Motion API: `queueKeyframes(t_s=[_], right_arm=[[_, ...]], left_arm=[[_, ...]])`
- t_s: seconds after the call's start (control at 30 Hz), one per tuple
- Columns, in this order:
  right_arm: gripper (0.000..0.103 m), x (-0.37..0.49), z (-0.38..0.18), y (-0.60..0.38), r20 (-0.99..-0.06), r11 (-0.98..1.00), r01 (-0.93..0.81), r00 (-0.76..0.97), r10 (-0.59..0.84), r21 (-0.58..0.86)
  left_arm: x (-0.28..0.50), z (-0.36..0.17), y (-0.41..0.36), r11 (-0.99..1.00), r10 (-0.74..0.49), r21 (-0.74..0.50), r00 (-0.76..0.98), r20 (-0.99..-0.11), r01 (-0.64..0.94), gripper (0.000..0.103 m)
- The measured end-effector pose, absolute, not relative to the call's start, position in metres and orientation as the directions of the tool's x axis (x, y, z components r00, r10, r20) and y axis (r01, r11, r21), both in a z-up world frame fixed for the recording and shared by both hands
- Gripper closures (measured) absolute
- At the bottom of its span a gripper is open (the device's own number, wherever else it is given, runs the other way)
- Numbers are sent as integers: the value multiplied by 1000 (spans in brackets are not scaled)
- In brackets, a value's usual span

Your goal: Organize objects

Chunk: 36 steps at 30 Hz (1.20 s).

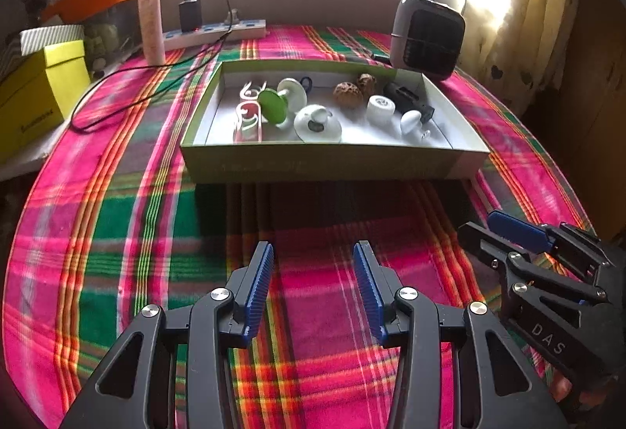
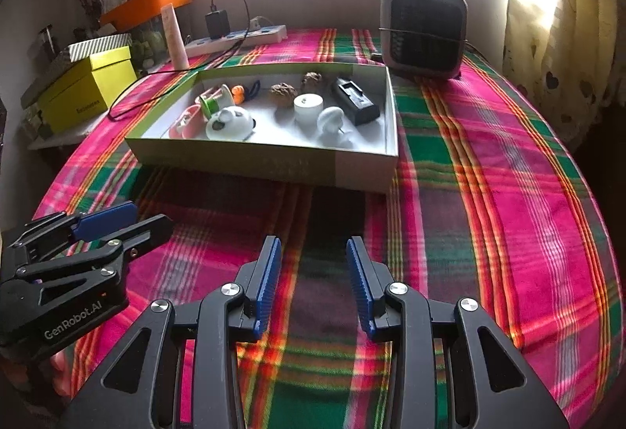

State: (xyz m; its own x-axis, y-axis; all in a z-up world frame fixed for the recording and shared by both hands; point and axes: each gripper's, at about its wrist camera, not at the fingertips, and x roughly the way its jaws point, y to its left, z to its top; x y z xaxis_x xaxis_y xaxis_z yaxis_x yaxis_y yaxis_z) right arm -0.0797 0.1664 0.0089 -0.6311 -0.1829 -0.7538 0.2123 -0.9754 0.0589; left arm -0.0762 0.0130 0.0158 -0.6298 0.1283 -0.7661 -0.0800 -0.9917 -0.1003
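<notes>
A shallow green-walled box (image 1: 328, 164) (image 2: 242, 164) sits on the plaid cloth ahead of both grippers. It holds several small things: a green disc (image 1: 272, 107), a white round piece (image 1: 317, 121) (image 2: 230, 123), two walnuts (image 1: 347, 95) (image 2: 283, 92), a white cylinder (image 1: 380, 108) (image 2: 308, 107), a black block (image 1: 407, 98) (image 2: 354, 98), a white knob (image 1: 411, 121) (image 2: 330, 121) and a pink-white clip (image 1: 248, 123). My left gripper (image 1: 313, 253) is open and empty, well short of the box. My right gripper (image 2: 313, 247) is open and empty beside it; it also shows in the left wrist view (image 1: 497, 229).
A small heater (image 1: 426, 35) (image 2: 424, 33) stands behind the box at the right. A power strip with a charger (image 1: 213, 31) (image 2: 234, 35), a tall tube (image 1: 152, 24), a yellow box (image 1: 35, 92) (image 2: 88, 90) and an orange bin (image 2: 146, 4) are at the back left.
</notes>
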Motion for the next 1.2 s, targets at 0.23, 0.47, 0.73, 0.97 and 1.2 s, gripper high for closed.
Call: queueKeyframes(t_s=[0.23, 0.47, 0.73, 0.97, 1.2], right_arm=[[65, -70, 3, 171, -763, -978, 198, -622, -174, 62], [65, -62, 2, 168, -760, -980, 196, -633, -147, 26], [65, -60, 1, 167, -751, -982, 189, -647, -133, 12], [65, -59, 1, 168, -751, -984, 179, -648, -131, 16], [64, -59, 1, 169, -751, -984, 180, -648, -129, 14]], left_arm=[[-66, 10, 16, -994, 109, -78, -627, -771, -77, 61], [-60, 9, 18, -994, 105, -74, -632, -768, -76, 58], [-53, 6, 27, -998, 53, -13, -655, -754, -66, 56], [-51, 5, 28, -998, 47, -10, -660, -750, -60, 55], [-51, 5, 27, -998, 46, -8, -659, -751, -60, 54]])
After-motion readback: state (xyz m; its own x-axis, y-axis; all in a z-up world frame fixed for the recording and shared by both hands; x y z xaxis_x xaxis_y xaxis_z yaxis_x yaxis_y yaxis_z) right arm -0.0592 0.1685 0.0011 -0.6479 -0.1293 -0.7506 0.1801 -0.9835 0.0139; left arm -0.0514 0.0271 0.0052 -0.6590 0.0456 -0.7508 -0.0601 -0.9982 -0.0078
